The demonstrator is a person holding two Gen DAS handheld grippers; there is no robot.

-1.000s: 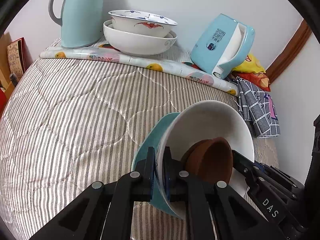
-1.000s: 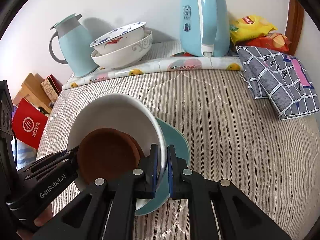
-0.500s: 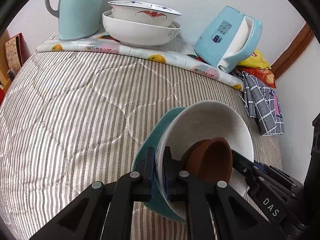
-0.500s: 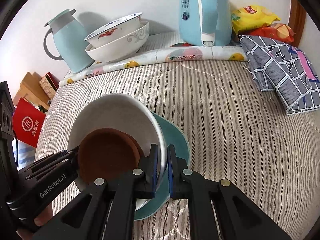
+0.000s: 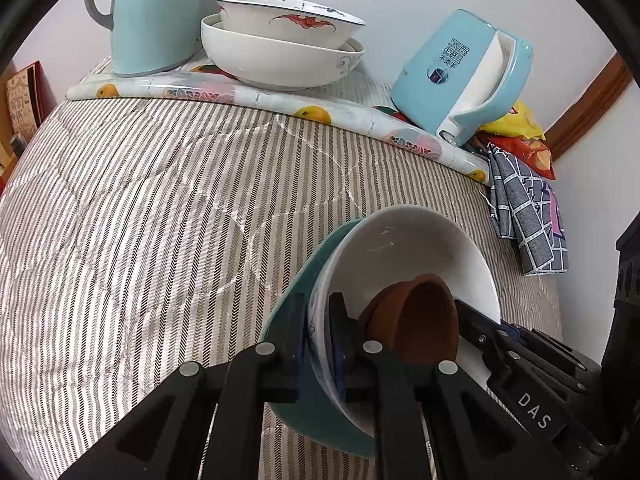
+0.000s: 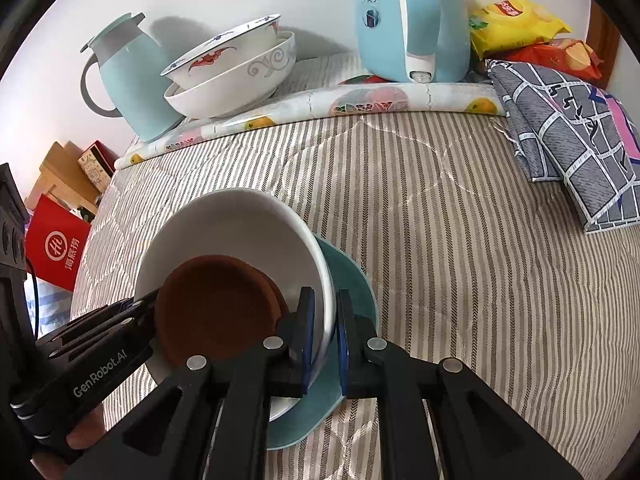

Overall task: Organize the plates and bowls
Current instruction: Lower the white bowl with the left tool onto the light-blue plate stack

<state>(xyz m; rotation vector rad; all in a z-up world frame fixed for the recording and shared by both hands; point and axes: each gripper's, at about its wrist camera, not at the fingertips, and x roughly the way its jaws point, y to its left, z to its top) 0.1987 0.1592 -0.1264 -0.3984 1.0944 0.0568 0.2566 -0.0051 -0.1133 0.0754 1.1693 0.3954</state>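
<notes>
Both grippers hold one stack above the striped quilt: a teal plate (image 5: 316, 412) (image 6: 352, 280) under a white bowl (image 5: 404, 252) (image 6: 244, 224) with a small brown dish (image 5: 420, 320) (image 6: 216, 308) inside. My left gripper (image 5: 318, 320) is shut on the left rims of the plate and bowl. My right gripper (image 6: 322, 312) is shut on their right rims. Two nested white patterned bowls (image 5: 280, 44) (image 6: 232, 68) stand at the back on a fruit-print mat (image 5: 248, 96) (image 6: 320, 108).
A light blue thermos jug (image 5: 156, 12) (image 6: 128, 76) stands left of the nested bowls. A blue electric kettle (image 5: 464, 76) (image 6: 412, 20) stands to their right. A grey checked cloth (image 5: 528, 220) (image 6: 572, 144) and snack bags (image 6: 520, 28) lie at the right.
Both grippers have carried the stack forward toward the back of the quilt; the nested bowls, jug and kettle appear nearer. The grips are unchanged.
</notes>
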